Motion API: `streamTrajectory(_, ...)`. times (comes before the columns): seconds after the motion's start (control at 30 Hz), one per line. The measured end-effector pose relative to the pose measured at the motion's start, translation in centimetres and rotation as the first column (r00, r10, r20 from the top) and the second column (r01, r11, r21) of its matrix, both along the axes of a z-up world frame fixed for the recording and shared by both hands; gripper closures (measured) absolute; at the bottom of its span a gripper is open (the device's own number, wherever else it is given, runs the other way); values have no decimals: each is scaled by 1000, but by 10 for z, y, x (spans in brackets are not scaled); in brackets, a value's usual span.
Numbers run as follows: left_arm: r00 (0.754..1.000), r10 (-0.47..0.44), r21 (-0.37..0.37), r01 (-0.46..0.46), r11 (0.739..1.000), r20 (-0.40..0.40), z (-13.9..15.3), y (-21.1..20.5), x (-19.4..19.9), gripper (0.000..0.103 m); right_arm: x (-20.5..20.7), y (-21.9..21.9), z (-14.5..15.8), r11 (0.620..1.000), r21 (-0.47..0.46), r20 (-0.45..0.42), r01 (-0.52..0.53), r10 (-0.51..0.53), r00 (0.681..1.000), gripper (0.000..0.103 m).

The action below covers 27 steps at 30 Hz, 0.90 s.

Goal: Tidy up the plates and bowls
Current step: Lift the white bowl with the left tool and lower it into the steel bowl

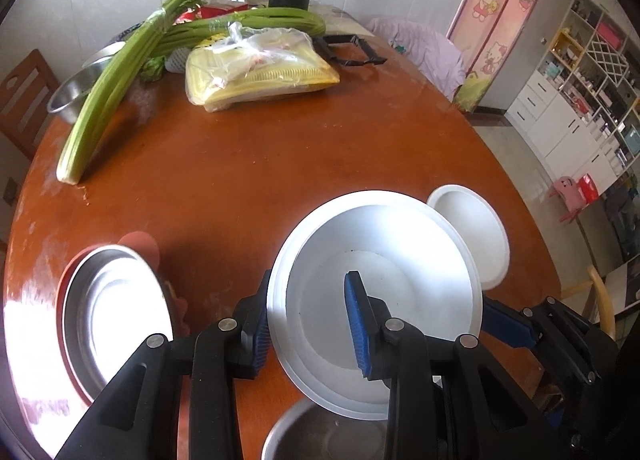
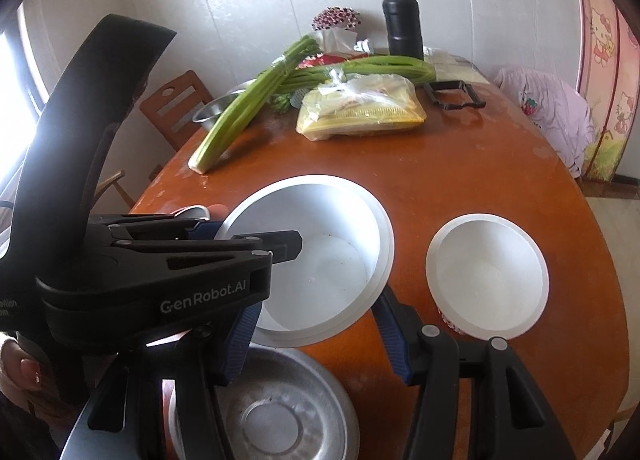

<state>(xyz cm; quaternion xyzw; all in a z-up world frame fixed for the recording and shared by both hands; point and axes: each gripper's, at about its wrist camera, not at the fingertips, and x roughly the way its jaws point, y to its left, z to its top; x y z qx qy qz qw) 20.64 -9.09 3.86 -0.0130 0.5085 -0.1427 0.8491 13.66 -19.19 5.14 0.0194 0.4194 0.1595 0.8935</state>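
My left hand-held gripper straddles the near-left rim of the big white bowl: one blue finger inside the bowl, the other outside against the wall. The jaws look drawn in on that rim, so I judge them clamped on it, though the outer pad is half hidden behind the bowl's edge and I can't confirm contact. The bowl looks tilted, its far side toward the middle of the bench; whether its base is off the wood I cannot tell.

My right hand-held gripper stands apart, fingers wide, holding nothing, with the big bowl's near rim just ahead of them. The relation that counts: the small white bowl sits to the right of the big one, near but not touching, closer to my right hand than my left. Nesting them means a short sideways carry across that gap, I reckon.

Directly below the big bowl lies a metal dish, with my left tool's black body over its left part. Off to the far left sits a steel plate on something red whose shape I can't make out. The small bowl's underside shows a reddish pattern, too cramped to read. Celery and a bagged packet lie well away at the back.
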Motion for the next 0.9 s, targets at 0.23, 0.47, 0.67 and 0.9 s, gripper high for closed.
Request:
streamTrajectory(0.23, 1000, 15, -8, -15, 1000, 23, 7, 4, -32, 70, -26, 3, 7, 999, -11, 26, -31, 31, 999, 47)
streamTrajectory(0.47, 999, 24, -14, -24, 1000, 25, 3, 8, -64, 70, -54, 6, 2, 996, -40, 25, -75, 76, 997, 47)
streamTrajectory(0.67, 999, 30, -8, -30, 1000, 17, -8, 11, -91, 70, -73, 10, -8, 992, -62, 3, -111, 111, 994, 47)
streamTrajectory(0.9, 999, 34, 5, -34, 999, -23, -29, 12, -107, 70, -85, 13, -27, 988, -75, -48, -136, 133, 990, 47)
